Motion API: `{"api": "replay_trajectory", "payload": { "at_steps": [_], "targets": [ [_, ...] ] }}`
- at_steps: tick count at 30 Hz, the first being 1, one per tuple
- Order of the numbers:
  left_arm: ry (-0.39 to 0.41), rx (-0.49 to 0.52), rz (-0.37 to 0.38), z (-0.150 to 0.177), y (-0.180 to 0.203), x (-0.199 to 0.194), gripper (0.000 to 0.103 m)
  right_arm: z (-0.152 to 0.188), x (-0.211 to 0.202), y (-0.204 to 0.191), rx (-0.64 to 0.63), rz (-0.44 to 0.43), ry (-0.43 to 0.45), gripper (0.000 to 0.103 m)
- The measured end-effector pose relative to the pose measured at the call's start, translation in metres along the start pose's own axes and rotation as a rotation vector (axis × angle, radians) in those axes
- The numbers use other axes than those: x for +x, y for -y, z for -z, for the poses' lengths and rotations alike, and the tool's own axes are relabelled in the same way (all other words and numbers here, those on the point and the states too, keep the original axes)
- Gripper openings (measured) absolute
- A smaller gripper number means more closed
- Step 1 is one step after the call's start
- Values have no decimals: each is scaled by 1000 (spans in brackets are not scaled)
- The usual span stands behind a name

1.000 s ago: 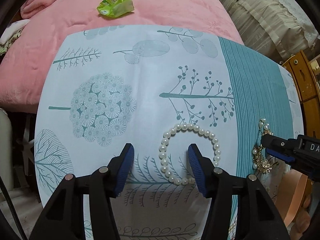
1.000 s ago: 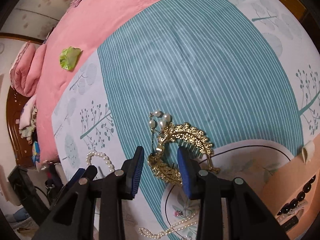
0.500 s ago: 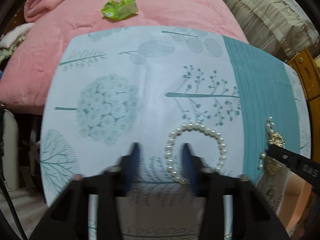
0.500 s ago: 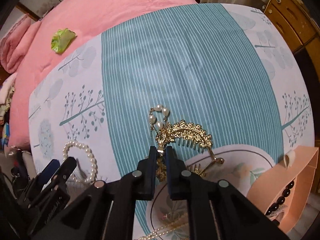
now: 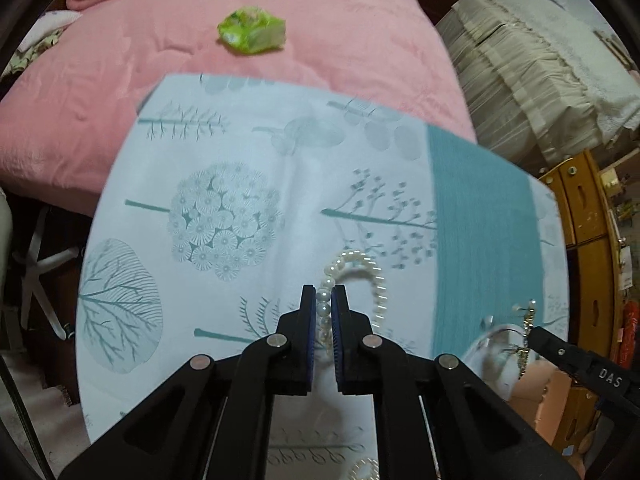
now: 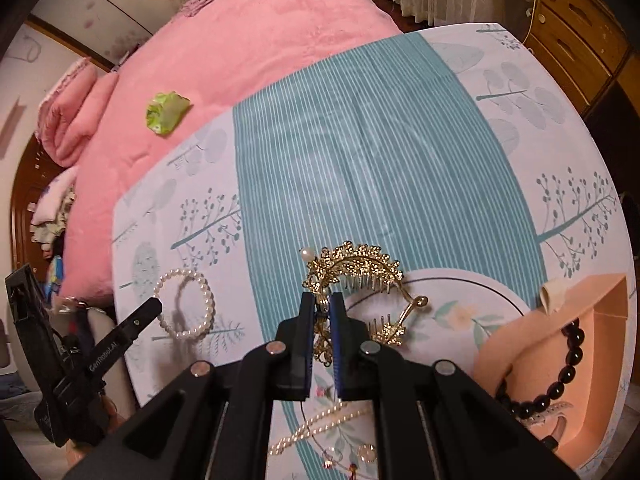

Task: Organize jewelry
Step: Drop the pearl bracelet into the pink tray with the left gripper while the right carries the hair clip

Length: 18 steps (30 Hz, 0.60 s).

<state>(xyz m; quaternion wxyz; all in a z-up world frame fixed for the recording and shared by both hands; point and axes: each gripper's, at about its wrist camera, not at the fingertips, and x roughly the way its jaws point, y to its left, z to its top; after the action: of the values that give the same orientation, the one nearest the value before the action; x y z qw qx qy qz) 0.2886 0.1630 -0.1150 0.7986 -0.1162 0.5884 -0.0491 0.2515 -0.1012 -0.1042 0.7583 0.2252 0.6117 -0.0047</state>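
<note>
Both grippers have just been closing, each with a piece of jewelry between its jaws. Left gripper is now clamped narrow on one side of the pearl bracelet; a second ago it stood wide astride the same strand. The bracelet's loop, flat and round on the tablecloth then, now appears narrower and partly raised — judged a lift under way, though the blur keeps clearance from the cloth unconfirmed. Right gripper is pinched on the near end of the gold hair comb, whose leafy crest and teeth stand up beyond the fingertips; earlier the comb lay spread between open jaws. Just beside the comb on the right is a floral plate, with a thin pearl chain lying nearer the camera. Farther right stands a peach jewelry box with a string of black beads draped over its edge. Beyond the cloth, on the pink blanket, rests a green wrapper. Assessment: two items secured at once; the pickup stage is done and carriage to a holder remains — the box looks the likely destination. Risk noted: the bracelet hangs from a single point and may swing.
</note>
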Motion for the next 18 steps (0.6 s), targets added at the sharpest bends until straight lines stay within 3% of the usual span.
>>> {"api": "replay_trajectory", "payload": {
  "at_steps": [8, 18],
  "targets": [
    [64, 83, 51, 13, 49, -61, 5, 13, -49, 9, -10, -89, 44, 7],
    [97, 271, 183, 68, 152, -127, 5, 53, -136, 56, -48, -119, 103, 7]
  ]
}}
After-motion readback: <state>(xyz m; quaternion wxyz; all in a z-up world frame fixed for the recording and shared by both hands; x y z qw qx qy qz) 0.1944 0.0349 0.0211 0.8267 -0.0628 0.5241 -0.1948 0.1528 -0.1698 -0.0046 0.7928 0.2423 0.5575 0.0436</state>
